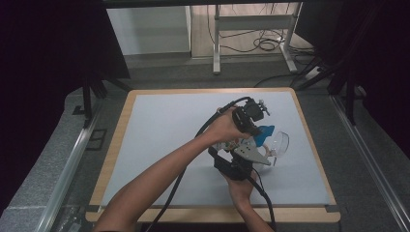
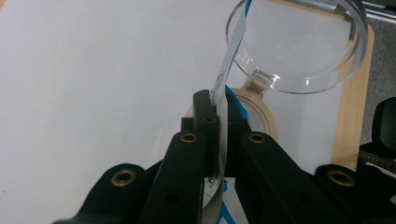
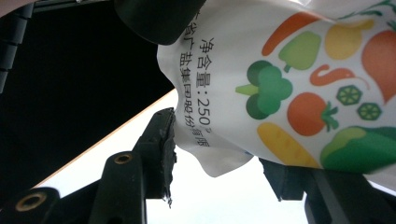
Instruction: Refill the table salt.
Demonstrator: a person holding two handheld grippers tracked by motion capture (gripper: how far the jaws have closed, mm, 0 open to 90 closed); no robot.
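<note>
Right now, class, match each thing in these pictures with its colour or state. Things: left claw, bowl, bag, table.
Things:
1. left claw
2. bowl
3. bag
4. table

Descriptions:
A. printed with colourful vegetables
B. white top with a wooden edge
C. clear, see-through
D. shut on the bag's thin edge

Pairs: 1-D, 2-C, 3-A, 4-B
</note>
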